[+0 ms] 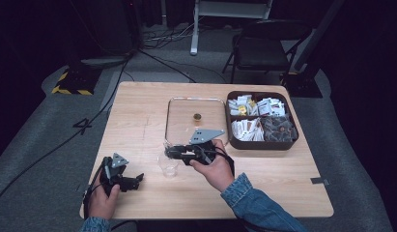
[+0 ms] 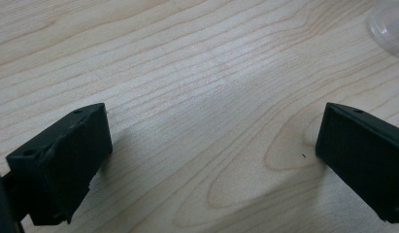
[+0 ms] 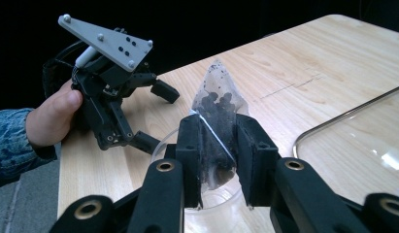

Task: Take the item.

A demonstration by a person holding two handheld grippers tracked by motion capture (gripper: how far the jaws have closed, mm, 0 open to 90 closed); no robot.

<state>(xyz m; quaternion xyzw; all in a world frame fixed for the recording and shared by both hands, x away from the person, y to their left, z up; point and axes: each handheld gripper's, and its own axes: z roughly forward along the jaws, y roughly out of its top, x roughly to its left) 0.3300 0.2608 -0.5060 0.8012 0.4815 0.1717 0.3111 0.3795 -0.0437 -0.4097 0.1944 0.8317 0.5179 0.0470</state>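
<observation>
Nearest the front edge of the desk (image 1: 263,193), toward its left corner, the left gripper (image 1: 134,180) is resting low over the wood with its jaws standing wide apart and nothing between them; its own view is showing bare grain between the two black pads (image 2: 66,160). A little farther in, the right gripper (image 3: 219,145) is pinching a tea bag (image 3: 217,104), a clear pyramid pouch with dark leaves inside, jaws pressed tight on its lower half while the tip is pointing up. The tea bag is hanging directly over a clear plastic cup (image 1: 168,165), which is standing on the desk between the two grippers. Beyond the cup, a glass lid (image 1: 196,121) with a small knob is lying flat near the middle. At the far right corner, a brown box (image 1: 261,120) is holding sachets and packets in compartments.
</observation>
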